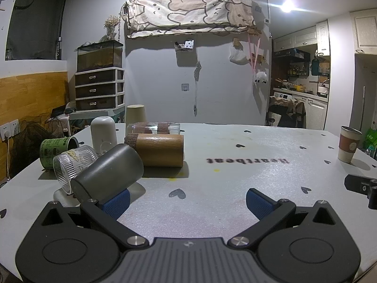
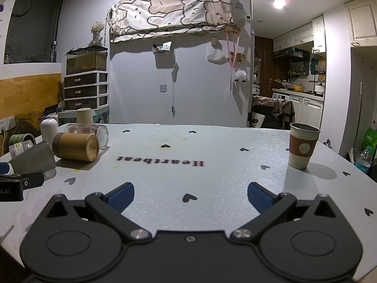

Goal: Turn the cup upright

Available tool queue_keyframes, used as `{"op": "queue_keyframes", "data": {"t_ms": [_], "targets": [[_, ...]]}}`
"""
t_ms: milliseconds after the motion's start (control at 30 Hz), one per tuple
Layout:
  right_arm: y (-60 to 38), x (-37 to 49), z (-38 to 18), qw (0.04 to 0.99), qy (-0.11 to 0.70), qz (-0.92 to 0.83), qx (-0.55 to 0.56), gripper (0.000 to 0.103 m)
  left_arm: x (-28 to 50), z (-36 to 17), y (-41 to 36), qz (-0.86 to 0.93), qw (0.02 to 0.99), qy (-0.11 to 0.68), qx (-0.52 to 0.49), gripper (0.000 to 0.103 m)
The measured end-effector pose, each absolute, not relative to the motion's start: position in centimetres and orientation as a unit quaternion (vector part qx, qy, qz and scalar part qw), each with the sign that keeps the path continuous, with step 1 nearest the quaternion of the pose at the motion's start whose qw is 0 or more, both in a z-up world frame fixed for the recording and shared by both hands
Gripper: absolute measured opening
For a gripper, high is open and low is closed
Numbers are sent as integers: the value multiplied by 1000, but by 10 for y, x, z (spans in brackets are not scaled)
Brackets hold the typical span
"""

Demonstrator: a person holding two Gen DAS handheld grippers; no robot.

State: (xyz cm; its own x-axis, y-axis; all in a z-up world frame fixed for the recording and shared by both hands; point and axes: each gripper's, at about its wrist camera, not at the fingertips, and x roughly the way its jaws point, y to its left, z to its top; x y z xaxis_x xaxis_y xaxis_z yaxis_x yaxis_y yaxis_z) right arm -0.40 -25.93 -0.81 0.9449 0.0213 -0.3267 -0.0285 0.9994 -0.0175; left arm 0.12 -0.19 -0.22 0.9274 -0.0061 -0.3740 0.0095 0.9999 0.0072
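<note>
A dark grey cup (image 1: 110, 172) lies tilted on its side at the left, resting against my left gripper's left blue fingertip (image 1: 117, 201). It also shows at the far left of the right wrist view (image 2: 33, 159). My left gripper (image 1: 187, 200) is open, the jaws wide apart over the table. My right gripper (image 2: 189, 194) is open and empty over the table's middle. A paper cup with a brown sleeve (image 2: 302, 145) stands upright at the right, also in the left wrist view (image 1: 348, 145).
Several other cups lie in a cluster at the left: a wooden cylinder (image 1: 156, 149), a ribbed clear glass (image 1: 70, 167), a green cup (image 1: 55, 152), a clear tumbler (image 1: 154, 128). A white cup (image 1: 103, 135) stands upside down. The table (image 1: 235, 176) has a heart-patterned cover.
</note>
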Motion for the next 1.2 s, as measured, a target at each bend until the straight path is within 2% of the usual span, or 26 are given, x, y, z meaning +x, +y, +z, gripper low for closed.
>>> {"op": "queue_keyframes", "data": {"t_ms": [300,633,733,1033,1133,1200], "targets": [[-261,-5,-7,986,166,12,-11,103,4,4,14,-32,986,163,21,103],[-262,-4,-9,986,165,17,-11,103,39,5,97,-9,981,175,79,102],[-262,-3,-10,986,165,19,-13,103,53,-4,116,-11,978,193,78,95],[-260,-4,-8,986,167,19,-14,103,88,-34,144,-33,964,257,62,93],[-261,-4,-9,985,168,21,-16,103,94,-37,145,-34,960,271,58,80],[-261,-4,-11,985,169,22,-16,103,91,-38,142,-37,960,272,62,77]]}}
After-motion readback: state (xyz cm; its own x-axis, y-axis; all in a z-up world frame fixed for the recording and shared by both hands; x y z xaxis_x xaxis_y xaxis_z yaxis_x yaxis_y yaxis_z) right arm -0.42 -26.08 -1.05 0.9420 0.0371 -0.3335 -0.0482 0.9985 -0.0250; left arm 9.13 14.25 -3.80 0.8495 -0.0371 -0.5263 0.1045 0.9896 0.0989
